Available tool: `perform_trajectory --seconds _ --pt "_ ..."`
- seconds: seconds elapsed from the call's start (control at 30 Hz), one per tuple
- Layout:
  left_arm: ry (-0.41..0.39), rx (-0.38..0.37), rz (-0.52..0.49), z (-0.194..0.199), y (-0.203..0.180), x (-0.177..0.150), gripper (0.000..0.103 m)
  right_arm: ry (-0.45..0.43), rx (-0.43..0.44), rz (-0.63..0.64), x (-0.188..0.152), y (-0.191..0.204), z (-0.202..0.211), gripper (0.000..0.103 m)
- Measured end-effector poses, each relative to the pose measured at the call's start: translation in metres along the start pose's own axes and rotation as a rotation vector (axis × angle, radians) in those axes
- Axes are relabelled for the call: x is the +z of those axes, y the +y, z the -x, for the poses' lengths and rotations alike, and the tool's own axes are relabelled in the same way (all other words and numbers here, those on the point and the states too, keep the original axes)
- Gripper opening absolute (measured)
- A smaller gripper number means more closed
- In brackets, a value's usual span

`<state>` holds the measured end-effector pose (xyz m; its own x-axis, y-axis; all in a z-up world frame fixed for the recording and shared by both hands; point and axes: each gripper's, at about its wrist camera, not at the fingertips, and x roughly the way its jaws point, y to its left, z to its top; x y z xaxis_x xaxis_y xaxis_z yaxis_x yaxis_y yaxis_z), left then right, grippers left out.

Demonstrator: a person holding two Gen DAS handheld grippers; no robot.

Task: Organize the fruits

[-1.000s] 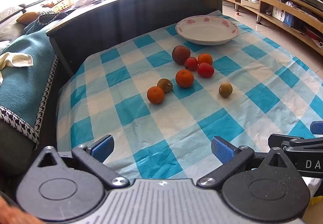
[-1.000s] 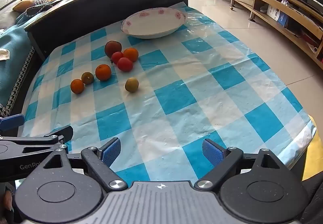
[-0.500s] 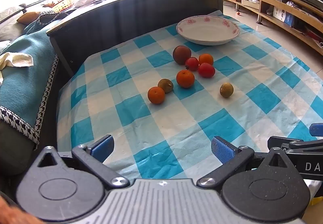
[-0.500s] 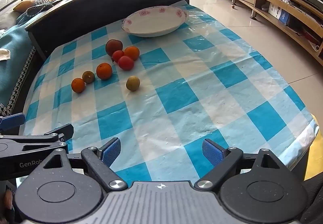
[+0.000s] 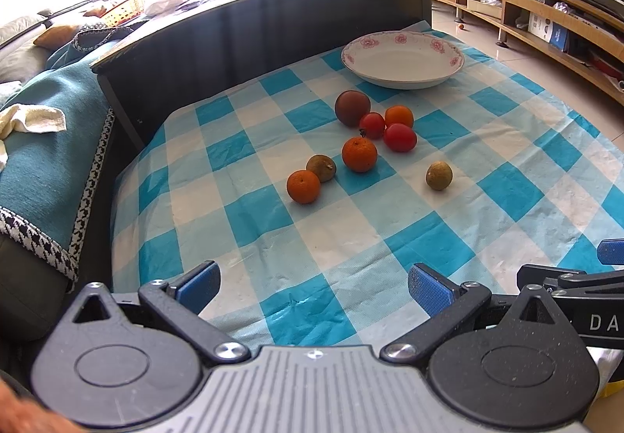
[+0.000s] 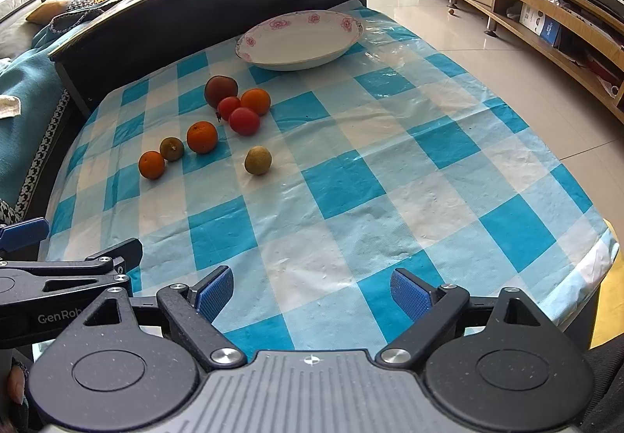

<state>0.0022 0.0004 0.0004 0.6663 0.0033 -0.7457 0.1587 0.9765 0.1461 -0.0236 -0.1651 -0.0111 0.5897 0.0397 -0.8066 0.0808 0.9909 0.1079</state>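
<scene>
On the blue-and-white checked tabletop (image 5: pixel 273 214) lie three round orange citrus fruits (image 5: pixel 359 154), two glossy red tomatoes (image 5: pixel 399 137), two small brown-green round fruits (image 5: pixel 439 176) and one larger dark maroon round fruit (image 5: pixel 352 107). There is one white floral-rimmed ceramic dish (image 5: pixel 401 58).

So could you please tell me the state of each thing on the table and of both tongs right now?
Left tongs: open, holding nothing.
Right tongs: open, holding nothing.
Plate: upright, no fruit in it.
Three oranges: loose on the cloth, outside the plate.
Two red tomatoes: on the cloth, touching each other.
Dark fruit: on the cloth, nearest the plate.
Two brown fruits: on the cloth, apart from each other.
</scene>
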Motion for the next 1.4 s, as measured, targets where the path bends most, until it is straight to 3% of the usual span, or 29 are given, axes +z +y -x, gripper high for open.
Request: perform_trajectory --seconds 0.8,1.4 --pt "0.003 -0.001 0.002 0.0 0.005 0.002 0.103 0.012 0.011 -0.003 0.001 0.004 -0.002 0.083" --pt "0.014 -0.026 0.067 -0.014 0.029 0.005 0.103 0.055 0.103 0.027 0.017 0.019 -0.019 0.079"
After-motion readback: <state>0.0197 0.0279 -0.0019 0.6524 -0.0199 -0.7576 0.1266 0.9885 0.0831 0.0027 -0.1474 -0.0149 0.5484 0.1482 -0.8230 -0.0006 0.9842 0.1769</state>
